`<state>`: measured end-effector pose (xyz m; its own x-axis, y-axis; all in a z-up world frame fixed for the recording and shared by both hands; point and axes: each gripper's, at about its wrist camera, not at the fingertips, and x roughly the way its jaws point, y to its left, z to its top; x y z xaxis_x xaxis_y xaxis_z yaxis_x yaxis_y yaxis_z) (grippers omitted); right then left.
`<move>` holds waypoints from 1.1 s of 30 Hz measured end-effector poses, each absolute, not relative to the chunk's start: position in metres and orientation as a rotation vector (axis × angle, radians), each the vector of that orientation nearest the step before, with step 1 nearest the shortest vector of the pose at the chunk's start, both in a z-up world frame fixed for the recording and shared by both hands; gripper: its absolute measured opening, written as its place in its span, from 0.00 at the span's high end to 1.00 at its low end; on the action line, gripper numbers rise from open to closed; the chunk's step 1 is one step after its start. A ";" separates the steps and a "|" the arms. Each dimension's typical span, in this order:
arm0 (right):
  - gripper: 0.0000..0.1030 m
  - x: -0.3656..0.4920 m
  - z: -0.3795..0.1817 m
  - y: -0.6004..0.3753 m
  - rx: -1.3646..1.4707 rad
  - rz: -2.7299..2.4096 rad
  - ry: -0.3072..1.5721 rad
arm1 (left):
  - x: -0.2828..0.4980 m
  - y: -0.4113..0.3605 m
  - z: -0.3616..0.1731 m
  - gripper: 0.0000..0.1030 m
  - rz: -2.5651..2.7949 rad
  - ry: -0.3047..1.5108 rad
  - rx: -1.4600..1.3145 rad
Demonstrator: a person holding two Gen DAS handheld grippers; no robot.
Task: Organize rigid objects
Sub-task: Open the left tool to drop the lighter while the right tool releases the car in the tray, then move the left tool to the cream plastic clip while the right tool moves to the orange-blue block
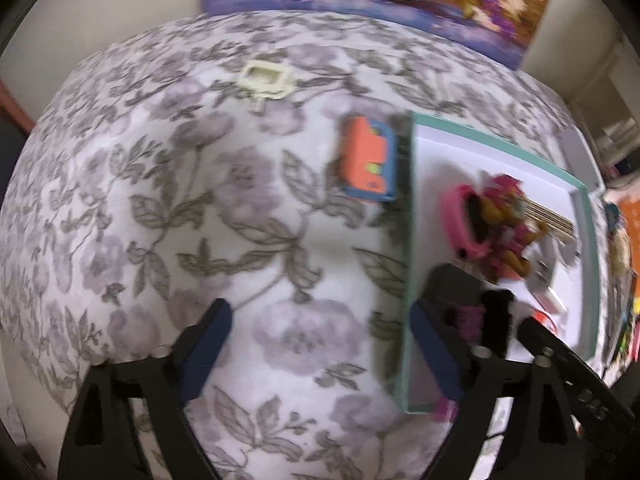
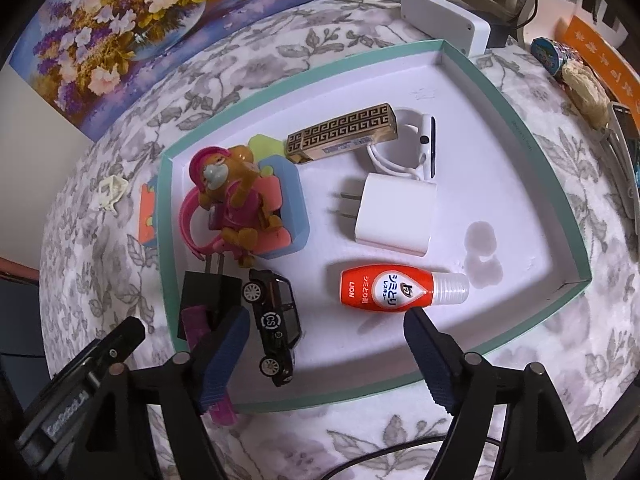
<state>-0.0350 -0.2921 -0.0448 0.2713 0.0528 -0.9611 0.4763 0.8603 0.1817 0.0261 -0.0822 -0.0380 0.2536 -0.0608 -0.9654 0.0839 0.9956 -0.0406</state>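
A teal-rimmed white tray (image 2: 532, 148) holds a black toy car (image 2: 276, 322), a red bottle (image 2: 394, 290), a white charger (image 2: 394, 214), a gold patterned box (image 2: 344, 132), a toy dog figure (image 2: 236, 196) on a blue-and-orange block, and a black adapter (image 2: 206, 296). My right gripper (image 2: 326, 344) is open and empty above the tray's near part. My left gripper (image 1: 324, 354) is open and empty over the floral cloth, left of the tray (image 1: 410, 264). An orange-and-blue toy (image 1: 370, 160) and a cream plastic piece (image 1: 266, 78) lie on the cloth outside the tray.
A flower painting (image 2: 132, 24) leans at the back. A white box (image 2: 444, 20) stands behind the tray. Tape rolls (image 2: 554, 54) and other clutter sit at the right edge. The left gripper's body (image 2: 80, 392) shows at the lower left of the right wrist view.
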 end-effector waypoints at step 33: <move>0.18 -0.023 -0.050 -0.229 0.308 -0.131 1.368 | 0.033 -0.048 -0.044 0.09 -0.014 1.356 -0.139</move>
